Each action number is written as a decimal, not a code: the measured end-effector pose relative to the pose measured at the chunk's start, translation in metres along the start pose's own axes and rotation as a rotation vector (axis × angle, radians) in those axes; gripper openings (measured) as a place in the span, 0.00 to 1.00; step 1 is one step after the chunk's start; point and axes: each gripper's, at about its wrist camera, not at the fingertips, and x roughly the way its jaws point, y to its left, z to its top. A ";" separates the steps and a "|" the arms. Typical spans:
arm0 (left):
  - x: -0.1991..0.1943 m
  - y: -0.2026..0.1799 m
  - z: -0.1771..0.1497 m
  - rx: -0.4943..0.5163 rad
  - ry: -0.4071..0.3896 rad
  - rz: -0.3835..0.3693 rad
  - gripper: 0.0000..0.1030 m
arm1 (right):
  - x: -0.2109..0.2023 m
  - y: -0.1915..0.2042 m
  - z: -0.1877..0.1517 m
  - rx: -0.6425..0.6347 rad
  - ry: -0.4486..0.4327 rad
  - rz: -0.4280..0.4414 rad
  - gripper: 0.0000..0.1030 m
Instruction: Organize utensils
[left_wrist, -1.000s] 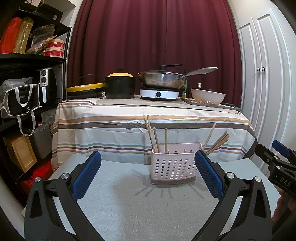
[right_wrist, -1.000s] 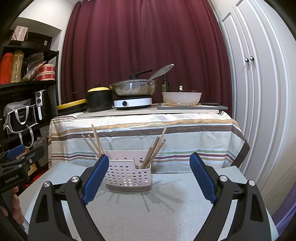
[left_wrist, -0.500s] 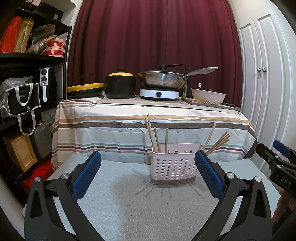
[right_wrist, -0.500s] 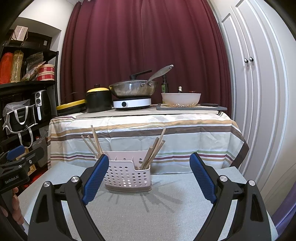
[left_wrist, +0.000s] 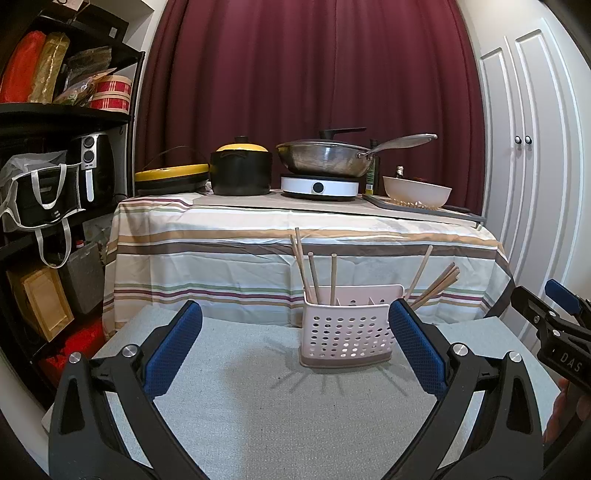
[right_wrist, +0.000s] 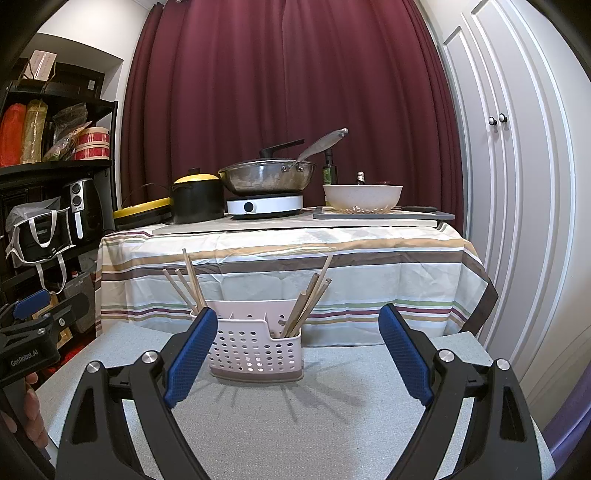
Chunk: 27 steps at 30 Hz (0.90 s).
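A pale pink perforated utensil caddy (left_wrist: 346, 334) stands upright on the grey worktop (left_wrist: 258, 413), towards its far edge, with its long side running left to right across both views. In the right wrist view the same caddy (right_wrist: 255, 349) sits just beyond the left blue pad of that claw.

Wooden chopsticks fill the caddy's two end compartments, all standing on end with their long axes near vertical. The left bunch of chopsticks (left_wrist: 314, 269) rises nearly straight, tips up and leaning slightly left. The right bunch of chopsticks (left_wrist: 436, 282) fans out, tips pointing up and to the right. From the right wrist view the left bunch (right_wrist: 186, 286) tilts up-left and the right bunch (right_wrist: 312, 295) tilts up-right.

The left claw (left_wrist: 295, 350) hovers above the worktop, spread wide and gripping nothing; its right pad overlaps the caddy's right end in the view, but whether it touches cannot be told. The right claw (right_wrist: 295, 350) is likewise spread wide and empty, with the caddy seen between its pads on the left side. Each claw shows at the edge of the other's view.

Behind the worktop a table with a striped tablecloth (left_wrist: 295, 251) carries a wok (left_wrist: 325, 158) on an induction hob (left_wrist: 319, 186), a black pot with a yellow lid (left_wrist: 240, 171) and a white bowl (left_wrist: 417, 192). A dark red curtain (left_wrist: 314, 74) hangs behind.
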 end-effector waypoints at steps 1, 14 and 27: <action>0.000 0.000 0.000 -0.002 -0.001 0.000 0.96 | 0.000 0.000 0.000 0.000 0.000 0.000 0.84; -0.001 0.001 0.000 -0.005 -0.007 0.004 0.96 | 0.000 0.000 0.000 0.001 -0.001 -0.001 0.84; 0.001 -0.003 -0.001 -0.001 -0.012 -0.015 0.96 | 0.001 0.004 -0.002 -0.004 0.005 0.001 0.84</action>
